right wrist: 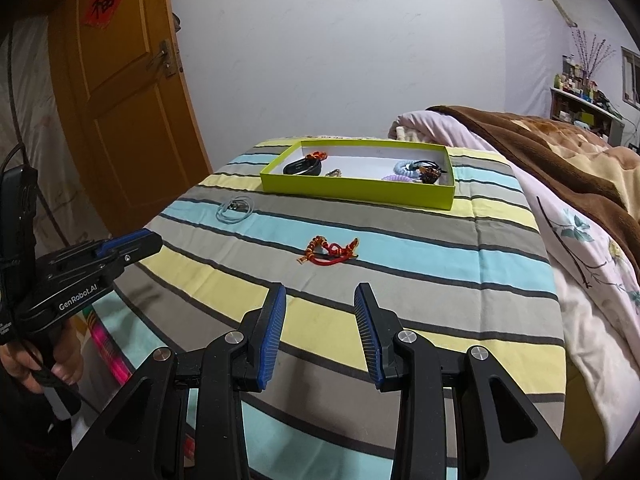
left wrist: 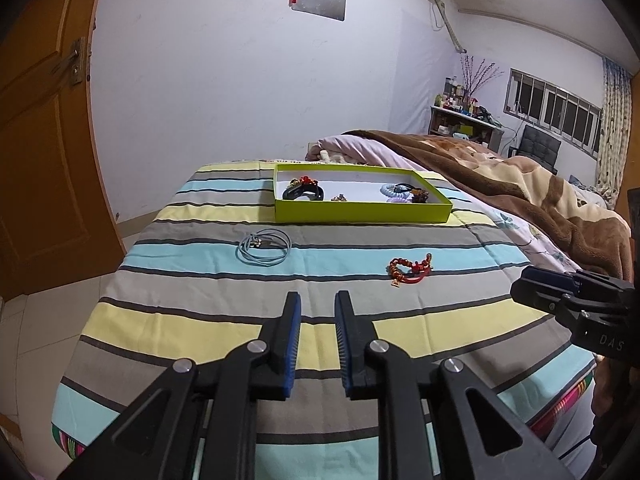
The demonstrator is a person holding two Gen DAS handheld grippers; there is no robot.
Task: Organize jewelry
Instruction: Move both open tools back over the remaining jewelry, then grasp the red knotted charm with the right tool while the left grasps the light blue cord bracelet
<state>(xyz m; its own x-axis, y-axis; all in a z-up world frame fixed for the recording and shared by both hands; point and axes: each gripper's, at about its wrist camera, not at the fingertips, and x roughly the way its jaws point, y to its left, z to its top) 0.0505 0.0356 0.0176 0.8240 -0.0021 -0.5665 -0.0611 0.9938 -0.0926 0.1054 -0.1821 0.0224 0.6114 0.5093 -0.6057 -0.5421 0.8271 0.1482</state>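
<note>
A lime-green tray [left wrist: 360,214] [right wrist: 352,192] sits at the far end of the striped bedspread [left wrist: 200,320] and holds a black band, beads and coiled hair ties. A red bead bracelet [left wrist: 410,267] [right wrist: 330,254] lies loose in front of the tray. A light-blue cord necklace [left wrist: 263,247] [right wrist: 236,209] lies coiled to its left. My left gripper [left wrist: 318,300] is open and empty, hovering short of the necklace. My right gripper [right wrist: 320,292] is open and empty, just short of the bracelet. The right gripper also shows in the left wrist view [left wrist: 532,284].
A brown blanket [left wrist: 520,184] and pink quilt [right wrist: 580,240] are heaped along the right side of the bed. An orange door [right wrist: 120,92] stands at the left. A cluttered shelf [left wrist: 464,116] and a window are at the far right.
</note>
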